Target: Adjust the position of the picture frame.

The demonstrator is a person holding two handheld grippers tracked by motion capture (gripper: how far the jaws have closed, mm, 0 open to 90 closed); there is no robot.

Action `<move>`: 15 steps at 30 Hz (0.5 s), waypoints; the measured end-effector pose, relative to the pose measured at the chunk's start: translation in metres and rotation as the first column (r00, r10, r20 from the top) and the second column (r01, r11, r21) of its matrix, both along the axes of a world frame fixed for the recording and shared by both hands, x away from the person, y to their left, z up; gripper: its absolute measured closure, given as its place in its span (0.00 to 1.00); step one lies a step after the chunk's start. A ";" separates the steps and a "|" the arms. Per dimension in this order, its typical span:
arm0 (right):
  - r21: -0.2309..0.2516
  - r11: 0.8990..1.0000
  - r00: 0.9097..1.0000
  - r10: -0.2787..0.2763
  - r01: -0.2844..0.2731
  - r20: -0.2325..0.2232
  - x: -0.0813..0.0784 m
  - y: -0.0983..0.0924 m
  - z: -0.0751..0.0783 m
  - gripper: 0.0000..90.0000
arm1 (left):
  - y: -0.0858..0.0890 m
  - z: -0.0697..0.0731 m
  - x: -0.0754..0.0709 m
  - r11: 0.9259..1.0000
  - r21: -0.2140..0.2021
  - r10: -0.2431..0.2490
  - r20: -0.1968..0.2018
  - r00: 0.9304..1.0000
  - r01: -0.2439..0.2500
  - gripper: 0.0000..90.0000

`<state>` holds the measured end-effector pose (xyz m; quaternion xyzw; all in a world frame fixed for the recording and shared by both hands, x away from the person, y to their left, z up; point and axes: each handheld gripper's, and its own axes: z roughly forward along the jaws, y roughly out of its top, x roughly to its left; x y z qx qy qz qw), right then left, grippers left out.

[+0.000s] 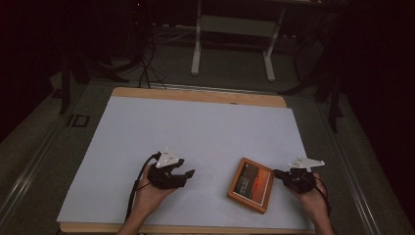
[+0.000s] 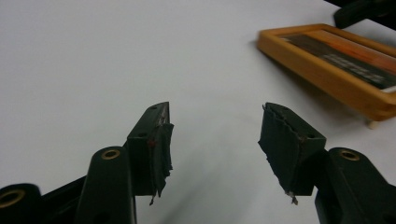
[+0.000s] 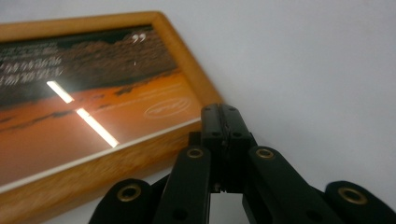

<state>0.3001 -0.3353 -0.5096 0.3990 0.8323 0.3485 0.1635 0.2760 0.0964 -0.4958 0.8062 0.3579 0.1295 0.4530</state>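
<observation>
On the white table sheet (image 1: 195,127) the wooden picture frame (image 1: 251,184) lies ungrasped: right gripper (image 1: 280,173) clenched empty at its edge, left gripper (image 1: 187,176) spread, lifting apparently still ahead.

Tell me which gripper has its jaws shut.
The right gripper, beside the picture frame: its jaws are pressed together with nothing between them. The left gripper is open.

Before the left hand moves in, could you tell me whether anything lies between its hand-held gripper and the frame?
Nothing visible: bare white sheet lies between the left hand-held gripper and the frame.
</observation>
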 end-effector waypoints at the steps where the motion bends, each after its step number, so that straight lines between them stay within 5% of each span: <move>1: 0.001 1.000 1.000 0.004 -0.004 -0.001 -0.002 0.001 0.000 1.00 | -0.005 0.000 -0.002 1.000 -0.006 -0.015 0.000 1.000 0.015 0.49; 8: -0.011 1.000 1.000 0.018 -0.018 -0.007 -0.010 0.001 -0.002 1.00 | -0.032 -0.004 -0.009 0.993 0.006 -0.117 0.000 0.993 0.117 0.52; 15: -0.007 1.000 1.000 0.017 -0.017 -0.007 -0.011 0.001 -0.003 1.00 | -0.062 -0.014 -0.019 0.975 0.027 -0.219 -0.008 0.976 0.219 0.50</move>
